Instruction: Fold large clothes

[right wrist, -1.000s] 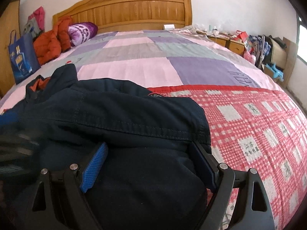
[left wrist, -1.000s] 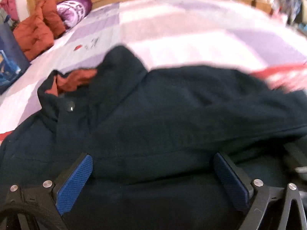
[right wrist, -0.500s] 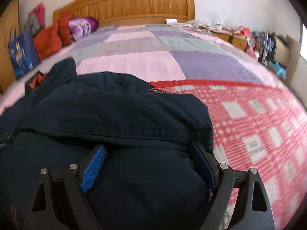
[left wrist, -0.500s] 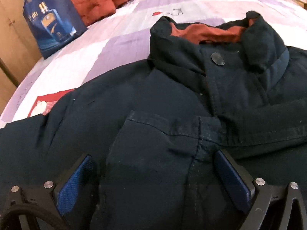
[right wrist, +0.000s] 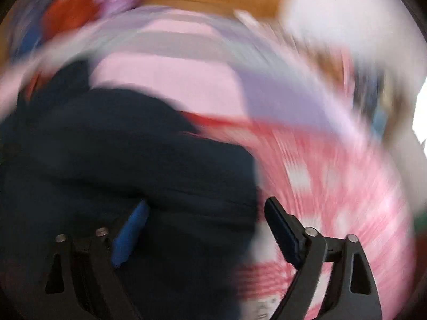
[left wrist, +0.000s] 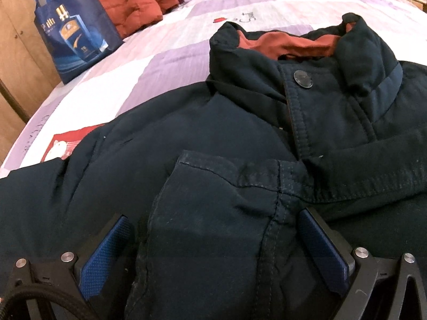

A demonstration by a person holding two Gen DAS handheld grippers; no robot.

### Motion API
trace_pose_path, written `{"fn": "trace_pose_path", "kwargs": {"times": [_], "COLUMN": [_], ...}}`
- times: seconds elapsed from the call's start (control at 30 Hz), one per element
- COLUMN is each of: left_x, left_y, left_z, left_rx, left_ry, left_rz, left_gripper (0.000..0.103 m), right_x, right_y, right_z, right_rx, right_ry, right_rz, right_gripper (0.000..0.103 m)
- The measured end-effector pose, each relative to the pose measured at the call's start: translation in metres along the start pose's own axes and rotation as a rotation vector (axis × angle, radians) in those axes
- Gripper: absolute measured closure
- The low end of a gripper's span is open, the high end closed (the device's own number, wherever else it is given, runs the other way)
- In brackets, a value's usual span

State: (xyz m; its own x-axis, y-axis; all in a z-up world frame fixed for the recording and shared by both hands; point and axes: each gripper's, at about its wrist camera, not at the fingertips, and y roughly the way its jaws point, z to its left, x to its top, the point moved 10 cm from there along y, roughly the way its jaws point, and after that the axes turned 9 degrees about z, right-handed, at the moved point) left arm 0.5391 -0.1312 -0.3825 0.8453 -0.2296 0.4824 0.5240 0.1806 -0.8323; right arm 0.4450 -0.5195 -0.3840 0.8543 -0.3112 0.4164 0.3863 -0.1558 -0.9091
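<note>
A dark navy jacket [left wrist: 240, 133] with a rust-orange collar lining and a metal snap button lies spread on the bed. One sleeve cuff [left wrist: 218, 213] is folded across its chest. My left gripper [left wrist: 213, 229] is open, its blue pads on either side of that cuff. The right wrist view is heavily blurred. My right gripper [right wrist: 205, 221] is open over the jacket's right edge [right wrist: 133, 160], with nothing between its fingers that I can make out.
The bed has a purple, pink and white patchwork cover [left wrist: 213, 13] and a red checked part [right wrist: 333, 186]. A blue shopping bag [left wrist: 72, 32] and orange padded clothing [left wrist: 136, 8] lie at the bed's left, by a wooden wardrobe [left wrist: 13, 61].
The left gripper swung left onto the jacket's chest and folded cuff a second ago, and has since held still. The right gripper is now moving fast, blurring its view, and sits more over the jacket's edge.
</note>
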Motion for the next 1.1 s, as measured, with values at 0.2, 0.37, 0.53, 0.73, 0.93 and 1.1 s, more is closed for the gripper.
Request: {"fn": "trace_pose_path", "kwargs": {"times": [0.2,0.37,0.53,0.73,0.93,1.1], "left_x": [-0.001,0.001,0.000,-0.005,-0.035,-0.047], "left_y": [0.000,-0.002,-0.004,-0.027,-0.044,-0.045], "left_z": [-0.001,-0.001,0.000,0.010,0.058,0.108], "left_rx": [0.009,0.020,0.017,-0.015,-0.004,-0.102], "left_ry": [-0.001,0.008,0.005,0.000,-0.013,-0.141], "left_rz": [-0.013,-0.015,-0.029,-0.035,-0.071,-0.059], "left_gripper": [0.000,0.000,0.000,0.000,0.000,0.000], "right_x": [-0.012,-0.070,-0.083,-0.103,-0.083,-0.081], "right_y": [-0.041,-0.060,-0.037,-0.074,-0.089,-0.071], "right_z": [0.001,0.090,-0.046,-0.089,0.003,0.091], "right_rx": [-0.054,-0.030,-0.065,-0.224,-0.008,0.089], "right_ry": [-0.071,-0.383,0.131,0.187,0.078,0.013], "right_rz": [-0.147,-0.186,-0.081,-0.153,-0.237,-0.162], "right_gripper": [0.017,0.018,0.018,0.024,0.024,0.024]}}
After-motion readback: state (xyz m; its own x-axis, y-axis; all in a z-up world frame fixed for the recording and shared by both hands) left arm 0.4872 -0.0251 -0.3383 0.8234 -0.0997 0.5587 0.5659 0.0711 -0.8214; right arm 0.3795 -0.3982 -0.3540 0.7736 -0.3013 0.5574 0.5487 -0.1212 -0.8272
